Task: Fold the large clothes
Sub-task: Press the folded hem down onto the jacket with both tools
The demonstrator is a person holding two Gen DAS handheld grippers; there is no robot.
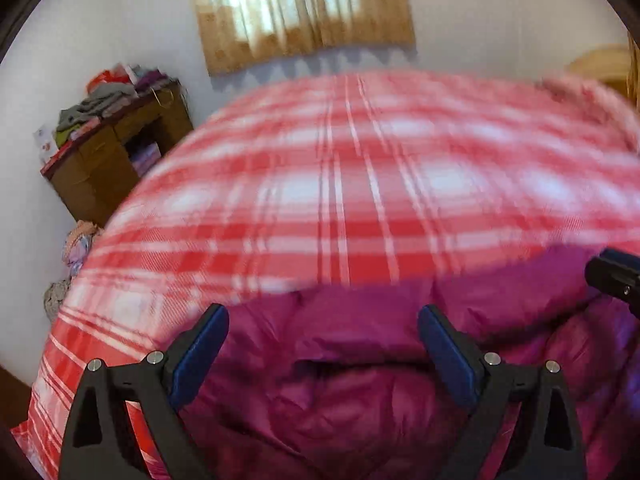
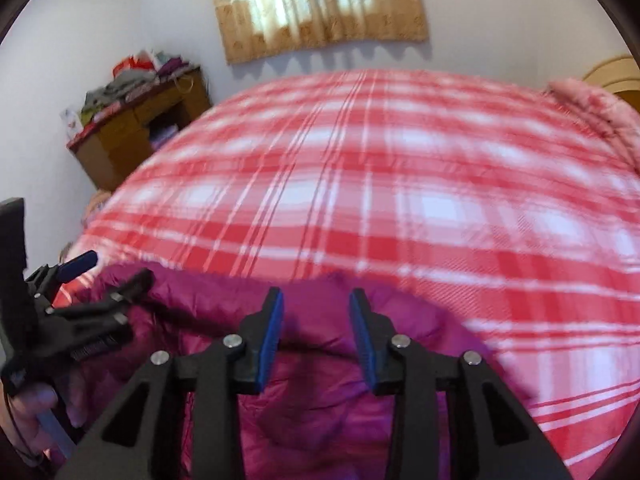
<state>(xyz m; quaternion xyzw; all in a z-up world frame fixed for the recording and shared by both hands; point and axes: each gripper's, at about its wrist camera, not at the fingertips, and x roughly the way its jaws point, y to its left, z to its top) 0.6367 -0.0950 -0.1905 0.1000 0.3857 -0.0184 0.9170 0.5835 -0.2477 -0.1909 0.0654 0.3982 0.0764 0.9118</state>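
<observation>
A magenta puffy jacket point(image 1: 360, 360) lies bunched on the near edge of the bed, also in the right wrist view point(image 2: 312, 412). My left gripper point(image 1: 323, 322) is open wide, its blue pads just above the jacket, holding nothing. My right gripper point(image 2: 317, 310) is open with a narrower gap, above the jacket's far edge, empty. In the right wrist view the left gripper point(image 2: 108, 268) shows at the left over the jacket. In the left wrist view the right gripper's body shows at the right edge; its fingertips are out of frame.
The bed carries a red and white plaid cover point(image 1: 360, 184). A brown wooden cabinet point(image 1: 116, 152) with piled clothes stands at the left wall. A curtained window point(image 1: 300, 8) is behind the bed. A pink quilt point(image 2: 592, 108) lies at the far right.
</observation>
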